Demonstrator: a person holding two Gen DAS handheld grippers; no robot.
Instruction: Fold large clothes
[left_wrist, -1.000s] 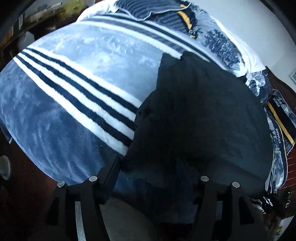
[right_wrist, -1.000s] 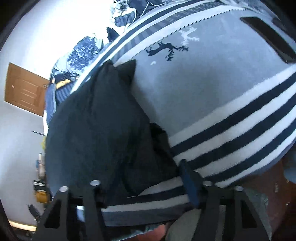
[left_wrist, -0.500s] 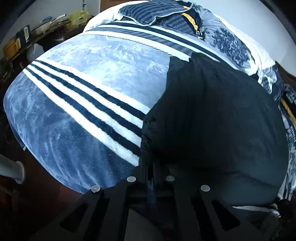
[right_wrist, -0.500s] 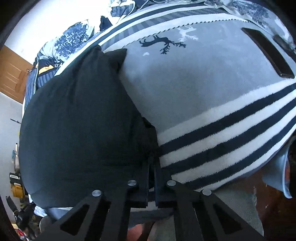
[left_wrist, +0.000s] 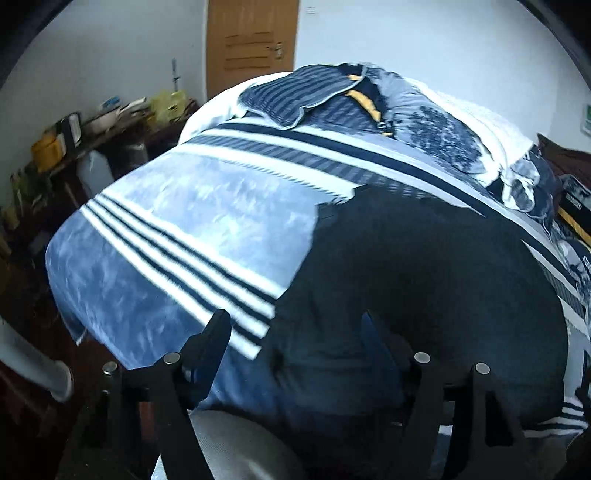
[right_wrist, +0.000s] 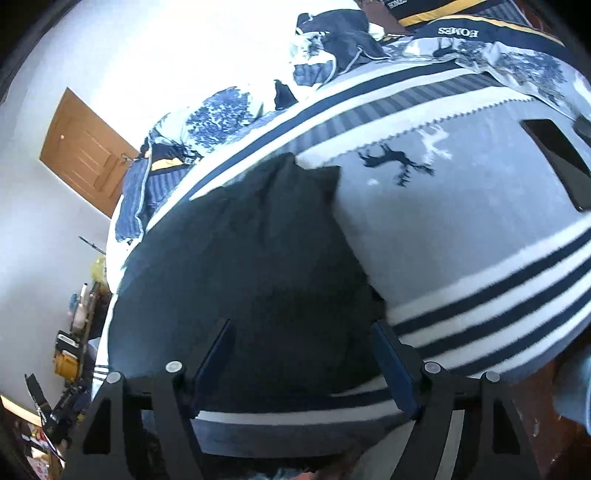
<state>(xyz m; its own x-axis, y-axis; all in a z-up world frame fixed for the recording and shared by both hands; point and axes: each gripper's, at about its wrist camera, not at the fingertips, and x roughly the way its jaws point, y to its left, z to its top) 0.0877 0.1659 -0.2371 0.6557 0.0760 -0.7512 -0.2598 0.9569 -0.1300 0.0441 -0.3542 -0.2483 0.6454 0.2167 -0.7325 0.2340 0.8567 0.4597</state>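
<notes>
A large dark garment (left_wrist: 424, 288) lies spread flat on a blue and white striped blanket (left_wrist: 207, 221) on a bed. It also shows in the right wrist view (right_wrist: 251, 266). My left gripper (left_wrist: 295, 343) is open and empty over the garment's near left edge. My right gripper (right_wrist: 303, 354) is open and empty over the garment's near right edge, beside the blanket's stripes (right_wrist: 480, 314).
Pillows and a printed quilt (left_wrist: 369, 99) are heaped at the bed's far end. A cluttered side table (left_wrist: 92, 125) and a wooden door (left_wrist: 251, 40) stand behind. A dark flat object (right_wrist: 557, 158) lies on the blanket at the right.
Both grippers were shut on the garment's near edge half a second ago. Both have opened, let go and lifted back. The garment now lies flat.
</notes>
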